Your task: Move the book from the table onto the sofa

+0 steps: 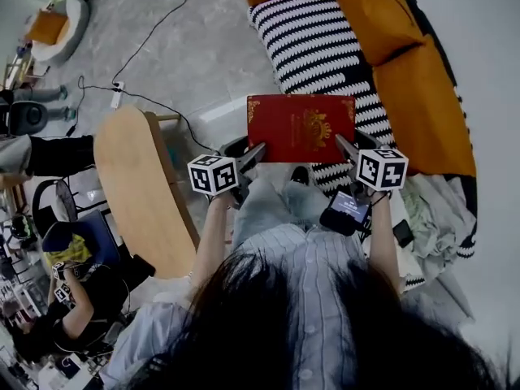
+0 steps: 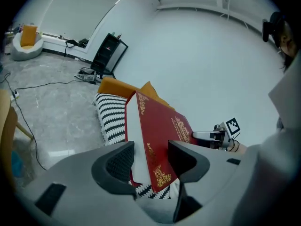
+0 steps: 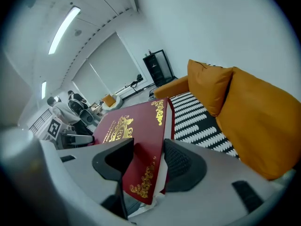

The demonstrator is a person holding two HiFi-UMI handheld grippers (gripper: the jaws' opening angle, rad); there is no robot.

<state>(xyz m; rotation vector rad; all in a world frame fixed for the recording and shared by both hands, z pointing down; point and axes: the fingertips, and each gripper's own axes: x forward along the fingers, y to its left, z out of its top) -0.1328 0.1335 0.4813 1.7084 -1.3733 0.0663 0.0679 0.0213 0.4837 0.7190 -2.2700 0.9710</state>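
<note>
A pale oval wooden table [image 1: 138, 189] stands at the left of the head view on a grey stone-look floor [image 1: 203, 55]. At the upper right sits an orange fabric sofa [image 1: 422, 96], with a black-and-white striped cover [image 1: 313, 43] on its seat. A red hardcover book [image 1: 299, 127] is held in mid-air over the cover's near end. Its gold crest and lettering are too small to read. The left gripper [image 1: 253, 157] and right gripper [image 1: 348, 147] each pinch 1 side edge of the book, both forearms reaching forward from the lower frame.
</note>
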